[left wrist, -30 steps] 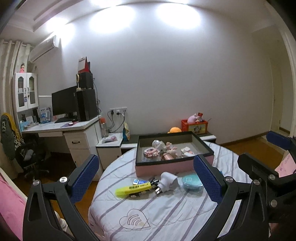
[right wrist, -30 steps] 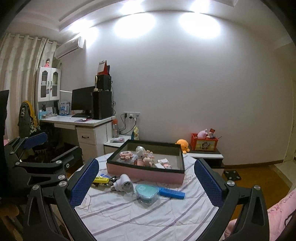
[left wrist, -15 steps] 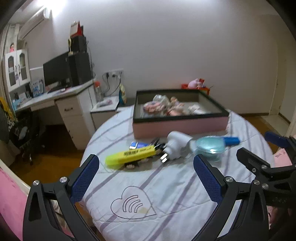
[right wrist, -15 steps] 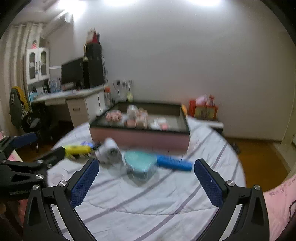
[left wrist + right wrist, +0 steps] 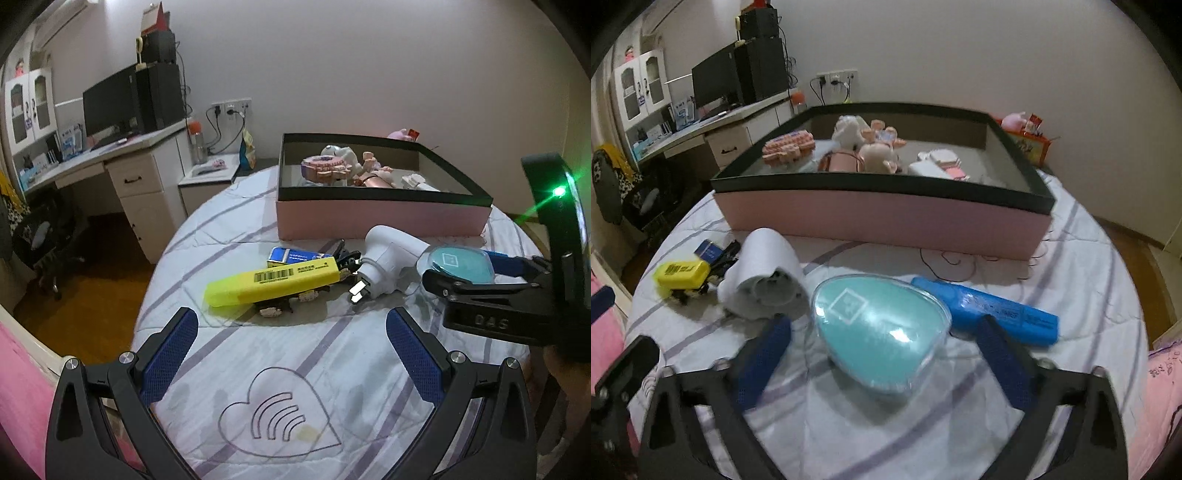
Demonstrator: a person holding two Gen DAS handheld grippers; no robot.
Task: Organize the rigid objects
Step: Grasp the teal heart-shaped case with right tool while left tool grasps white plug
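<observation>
On the round table a teal egg-shaped case (image 5: 879, 328) lies between the open fingers of my right gripper (image 5: 882, 332), which is empty. A blue highlighter (image 5: 990, 314) lies to its right and a white plug adapter (image 5: 764, 273) to its left. The left wrist view shows a yellow highlighter (image 5: 273, 282), a small blue box (image 5: 295, 255), the adapter (image 5: 388, 254) and the teal case (image 5: 461, 264). My left gripper (image 5: 291, 336) is open and empty, just short of the yellow highlighter. A pink box with a black rim (image 5: 384, 218) holds several small toys.
The table wears a white striped cloth with a heart logo (image 5: 277, 417). A desk with a monitor (image 5: 110, 103) and a chair stand at the left. Pink bedding (image 5: 1163, 387) lies at the right. The right gripper's body (image 5: 509, 295) shows in the left wrist view.
Both grippers have moved forward and down to the table. The right one now straddles the teal case; the left one has closed in on the yellow highlighter.
</observation>
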